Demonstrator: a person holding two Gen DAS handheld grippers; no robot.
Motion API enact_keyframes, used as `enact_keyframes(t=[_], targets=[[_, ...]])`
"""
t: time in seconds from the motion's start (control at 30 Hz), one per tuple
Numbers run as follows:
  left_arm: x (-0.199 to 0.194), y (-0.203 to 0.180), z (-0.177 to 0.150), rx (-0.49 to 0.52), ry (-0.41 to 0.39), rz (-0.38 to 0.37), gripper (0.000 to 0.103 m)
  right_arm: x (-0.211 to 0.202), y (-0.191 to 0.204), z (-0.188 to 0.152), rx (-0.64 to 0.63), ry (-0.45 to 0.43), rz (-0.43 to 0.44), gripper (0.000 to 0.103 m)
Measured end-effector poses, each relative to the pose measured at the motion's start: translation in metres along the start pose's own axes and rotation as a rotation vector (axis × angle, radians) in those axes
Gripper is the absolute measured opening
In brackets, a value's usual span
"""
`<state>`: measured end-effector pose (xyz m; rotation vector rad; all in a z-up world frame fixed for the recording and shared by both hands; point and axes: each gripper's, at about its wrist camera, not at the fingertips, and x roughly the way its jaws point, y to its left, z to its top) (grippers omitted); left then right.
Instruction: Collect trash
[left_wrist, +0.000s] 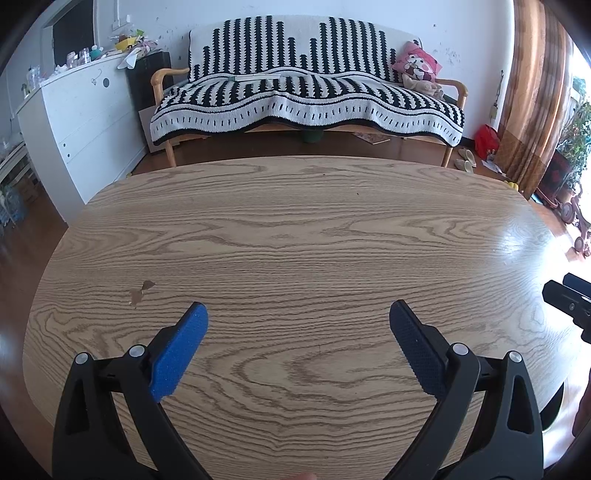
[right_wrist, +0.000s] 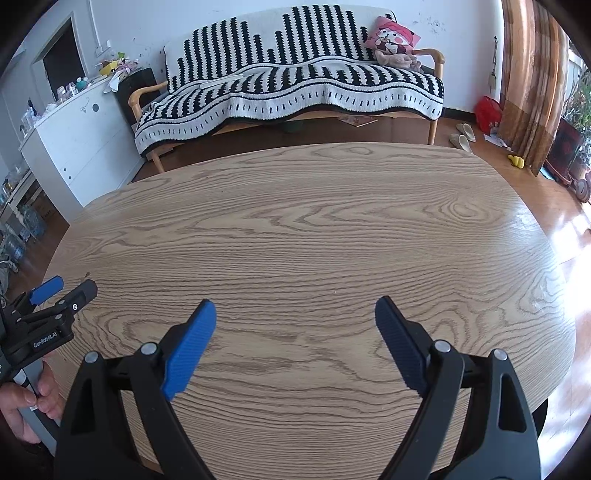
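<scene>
My left gripper (left_wrist: 298, 314) is open and empty, held low over the near part of a wooden oval table (left_wrist: 295, 229). My right gripper (right_wrist: 295, 312) is open and empty too, over the same table (right_wrist: 314, 229). A small brown scrap or stain (left_wrist: 140, 291) lies on the table, just left of and beyond the left gripper's left finger. The left gripper also shows at the left edge of the right wrist view (right_wrist: 55, 295), and part of the right gripper shows at the right edge of the left wrist view (left_wrist: 569, 299). No other trash shows on the table.
A sofa (left_wrist: 306, 92) under a black-and-white striped blanket stands beyond the table, with a pink cushion (left_wrist: 417, 64). A white cabinet (left_wrist: 85, 122) with clutter stands at the left. A red bag (left_wrist: 485, 140), slippers (right_wrist: 463, 138) and a curtain (left_wrist: 532, 92) are at the right.
</scene>
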<state>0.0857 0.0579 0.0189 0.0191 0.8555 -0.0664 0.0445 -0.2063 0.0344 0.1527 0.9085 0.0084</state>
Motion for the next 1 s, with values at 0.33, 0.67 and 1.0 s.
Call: enact_keyframes(t=[0.33,0.67,1.0], targets=[[0.0,0.0,0.001,0.0,0.0,0.0,0.096,0.0,0.0,0.001,-0.005,0.001,-0.004,0.085],[-0.007,-0.001,-0.003,0.008,-0.028,0.017,0.096,-0.001,0.0,0.001,-0.005,-0.001,-0.006,0.086],[-0.004,0.003,-0.003,0.013,-0.01,0.029,0.096,-0.002,-0.01,0.004,0.002,-0.008,-0.017,0.088]])
